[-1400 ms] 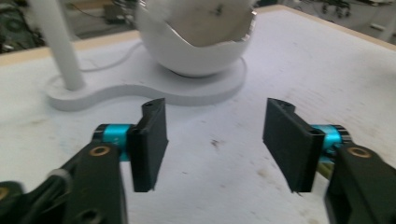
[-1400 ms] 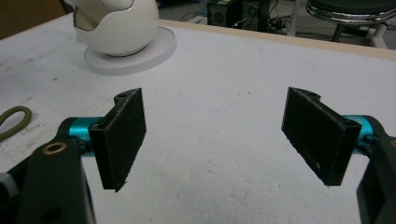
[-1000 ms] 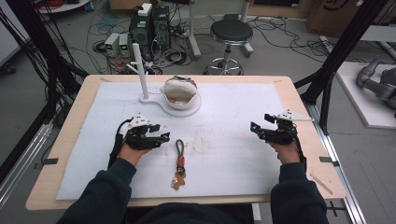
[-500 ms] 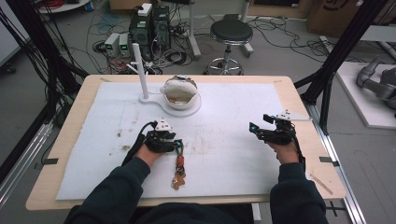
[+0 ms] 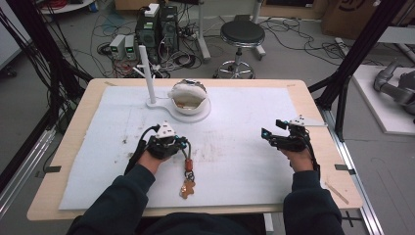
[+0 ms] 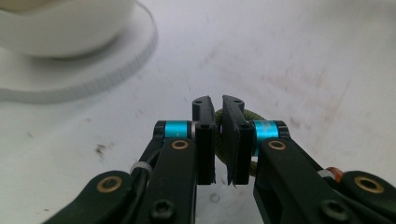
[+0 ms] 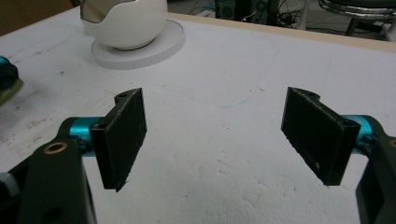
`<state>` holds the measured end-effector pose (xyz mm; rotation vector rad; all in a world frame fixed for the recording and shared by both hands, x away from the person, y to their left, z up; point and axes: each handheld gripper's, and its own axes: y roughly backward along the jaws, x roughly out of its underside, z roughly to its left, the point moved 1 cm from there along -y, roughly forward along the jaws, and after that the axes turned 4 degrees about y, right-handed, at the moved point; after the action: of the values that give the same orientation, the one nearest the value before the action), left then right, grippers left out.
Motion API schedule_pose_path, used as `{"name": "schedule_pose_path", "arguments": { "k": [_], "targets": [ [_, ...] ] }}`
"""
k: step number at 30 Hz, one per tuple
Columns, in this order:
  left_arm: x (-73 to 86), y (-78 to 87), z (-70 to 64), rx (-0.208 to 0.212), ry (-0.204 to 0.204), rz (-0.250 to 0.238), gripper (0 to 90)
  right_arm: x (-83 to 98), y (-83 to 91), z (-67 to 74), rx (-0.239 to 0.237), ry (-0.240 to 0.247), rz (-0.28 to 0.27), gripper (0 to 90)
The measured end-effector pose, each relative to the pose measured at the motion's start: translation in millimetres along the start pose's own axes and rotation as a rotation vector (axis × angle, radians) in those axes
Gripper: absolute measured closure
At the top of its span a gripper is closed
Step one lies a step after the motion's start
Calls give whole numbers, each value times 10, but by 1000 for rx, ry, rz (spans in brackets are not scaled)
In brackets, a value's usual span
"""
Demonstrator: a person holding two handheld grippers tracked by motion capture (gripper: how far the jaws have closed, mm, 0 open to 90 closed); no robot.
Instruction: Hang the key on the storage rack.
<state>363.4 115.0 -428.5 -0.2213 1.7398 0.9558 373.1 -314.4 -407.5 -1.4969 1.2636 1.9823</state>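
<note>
A keychain [image 5: 187,177] lies on the white mat in front of the person: an olive-green loop [image 6: 251,115] at its top, a reddish link, and a tan figure charm [image 5: 186,188] at its near end. My left gripper [image 5: 184,146] sits at the loop. Its jaws have just been closing, and in the left gripper view [image 6: 218,105] they stand almost together with the olive loop pinched between the pads. My right gripper [image 5: 267,133] rests on the mat at the right. Its jaws [image 7: 219,140] are wide open with nothing between them.
A white egg-shaped bowl [image 5: 189,98] sits on a round white base [image 7: 161,46] at the mat's far middle. A white post [image 5: 147,73] rises just left of it. The wooden table edge [image 5: 313,103] frames the mat. Cables, boxes and a stool stand on the floor beyond.
My left hand has moved right, from the mat's left side to the keychain's top end, and its jaws have closed on the olive loop. The right hand has stayed put.
</note>
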Motion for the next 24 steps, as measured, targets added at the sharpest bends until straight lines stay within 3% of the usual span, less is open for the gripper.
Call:
{"name": "schedule_pose_path", "arguments": {
  "k": [2, 3, 4, 7, 8, 10, 19, 24],
  "targets": [
    [-59, 112, 25, 5, 14, -78, 835, -1, 2, 0, -1, -1, 0, 226],
    [-97, 175, 31, 4, -1, -109, 836, -1, 4, 1, -1, -1, -1, 226],
    [-97, 175, 31, 4, -1, -109, 837, -1, 4, 1, -1, -1, -1, 226],
    [-234, 442, 65, -24, -41, -216, 837, -2, 10, -4, 1, -4, -5, 226],
    [-234, 442, 65, -24, -41, -216, 838, -2, 10, -4, 1, -6, -4, 226],
    [-295, 609, 137, -56, -52, -270, 839, -1, 6, -3, 3, -1, -4, 226],
    [-504, 959, 361, -146, -65, -367, 841, -5, 20, -11, -1, -17, -14, 226],
    [-627, 1085, 437, -175, -73, -391, 841, -13, 17, -15, -2, -23, -19, 226]
  ]
}}
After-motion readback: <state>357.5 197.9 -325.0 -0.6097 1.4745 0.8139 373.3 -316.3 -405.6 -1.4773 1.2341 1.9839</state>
